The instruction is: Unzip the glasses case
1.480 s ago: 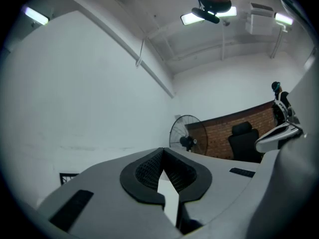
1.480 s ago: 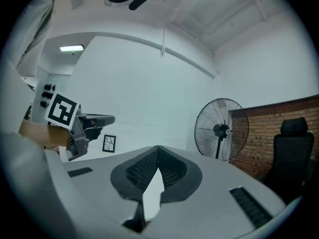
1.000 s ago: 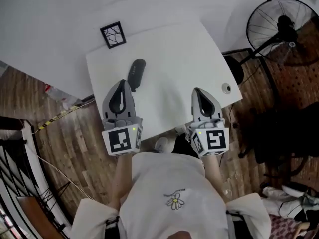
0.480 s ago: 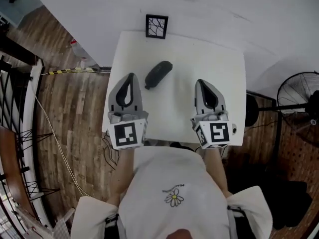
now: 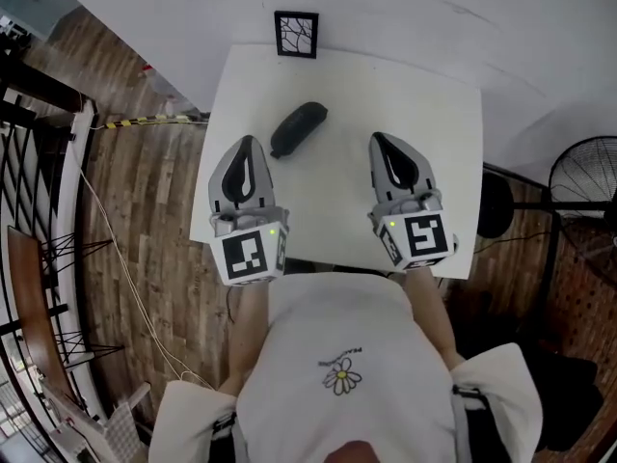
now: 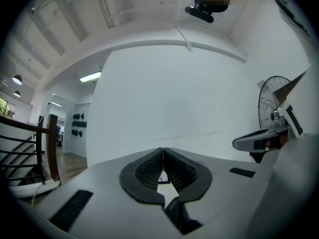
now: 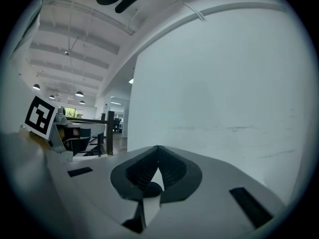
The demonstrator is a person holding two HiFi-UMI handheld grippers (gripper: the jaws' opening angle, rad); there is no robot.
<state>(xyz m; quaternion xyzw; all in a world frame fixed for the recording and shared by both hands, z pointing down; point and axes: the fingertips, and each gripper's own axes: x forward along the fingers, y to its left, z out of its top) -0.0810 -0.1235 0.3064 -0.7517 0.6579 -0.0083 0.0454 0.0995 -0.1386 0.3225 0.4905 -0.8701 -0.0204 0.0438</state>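
A dark oblong glasses case point(image 5: 298, 129) lies slantwise on the white table point(image 5: 337, 191), toward its far left. My left gripper point(image 5: 248, 145) hovers over the table's left side, its tip just left of the case's near end and apart from it, jaws shut on nothing. My right gripper point(image 5: 381, 140) hangs over the right half, well clear of the case, also shut and empty. In the left gripper view the left gripper point(image 6: 163, 150) points level at a white wall; in the right gripper view the right gripper point(image 7: 158, 147) does the same. The case appears in neither gripper view.
A small black-framed marker card point(image 5: 296, 34) stands at the table's far edge. Wooden floor lies left, with a railing point(image 5: 39, 287) and a cable. A standing fan point(image 5: 586, 177) and a dark round stool point(image 5: 495, 204) are to the right. The person's white shirt fills the bottom.
The head view has swung, so the table now sits squarely ahead. Both grippers turned with it and stay shut. The case lies where it did on the table.
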